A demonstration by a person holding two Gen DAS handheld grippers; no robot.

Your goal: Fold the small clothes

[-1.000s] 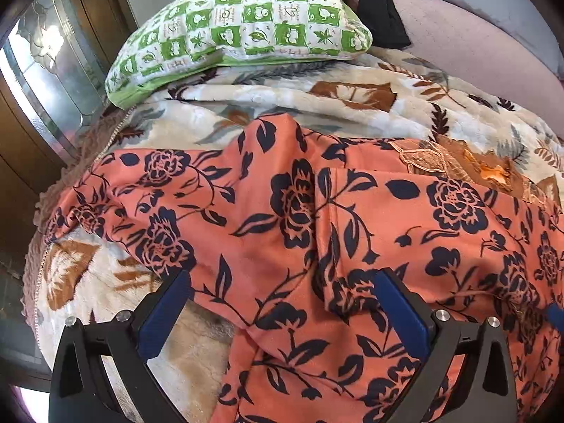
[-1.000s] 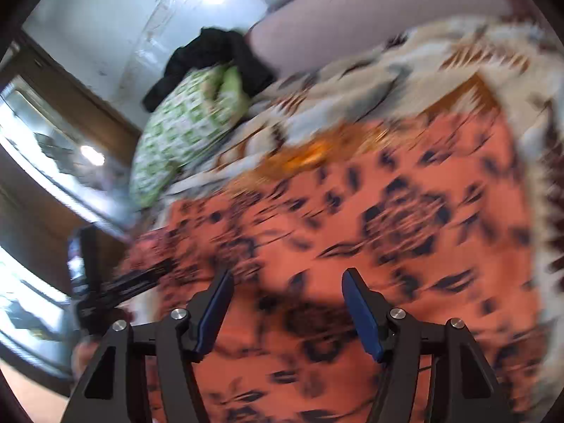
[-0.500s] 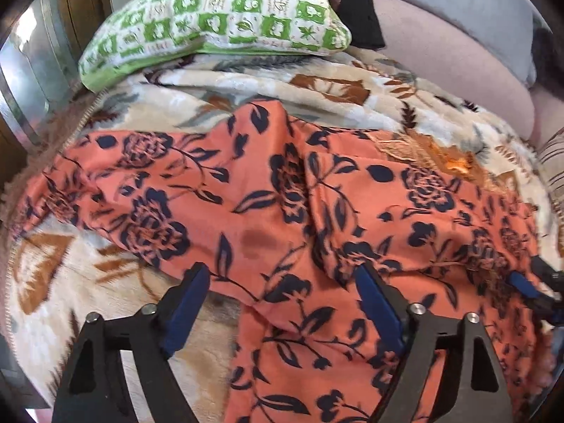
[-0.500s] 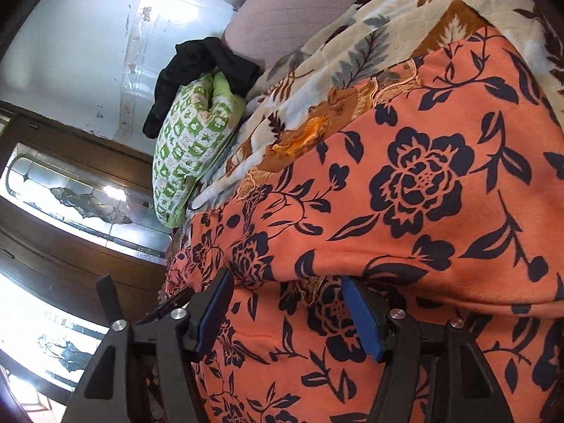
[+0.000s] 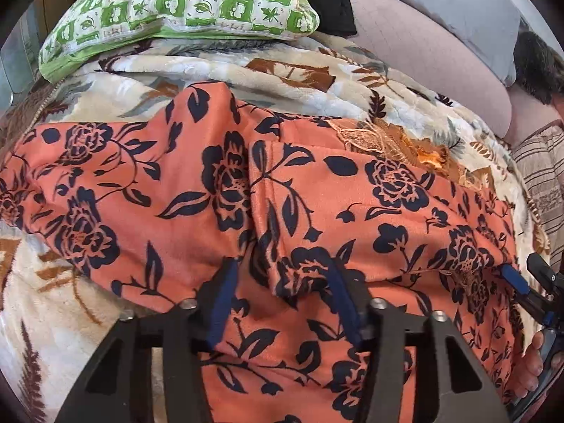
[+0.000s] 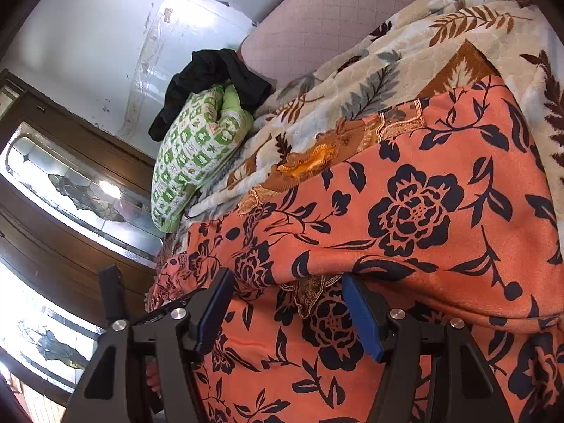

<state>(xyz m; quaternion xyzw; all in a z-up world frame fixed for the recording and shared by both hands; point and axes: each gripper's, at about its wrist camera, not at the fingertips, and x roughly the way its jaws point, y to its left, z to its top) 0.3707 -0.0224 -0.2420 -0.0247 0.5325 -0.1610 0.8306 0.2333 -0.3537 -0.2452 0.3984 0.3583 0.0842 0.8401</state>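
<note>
An orange garment (image 5: 352, 211) with a navy flower print lies spread on the cream leaf-patterned blanket (image 5: 246, 70), its upper layer folded over toward me. My left gripper (image 5: 283, 296) points down at the near edge of that fold. Its jaws are closing, with a ridge of orange cloth between the blue pads (image 5: 224, 299), which do not visibly pinch it. My right gripper (image 6: 289, 313) stands open over the same garment (image 6: 423, 211), the folded edge just past its fingertips. The right gripper (image 5: 518, 282) also shows at the left wrist view's right edge.
A green-and-white checked pillow (image 5: 176, 3) and a black cloth (image 6: 218, 74) sit at the bed's far end against a pink padded cushion (image 5: 423, 46). A dark wooden cabinet with leaded glass (image 6: 81, 190) stands beside the bed. A person's hand (image 5: 532, 356) is low right.
The left gripper's jaws have narrowed from wide apart to a hand's width and it has tipped down onto the fold. The right wrist view went from blurred to steady.
</note>
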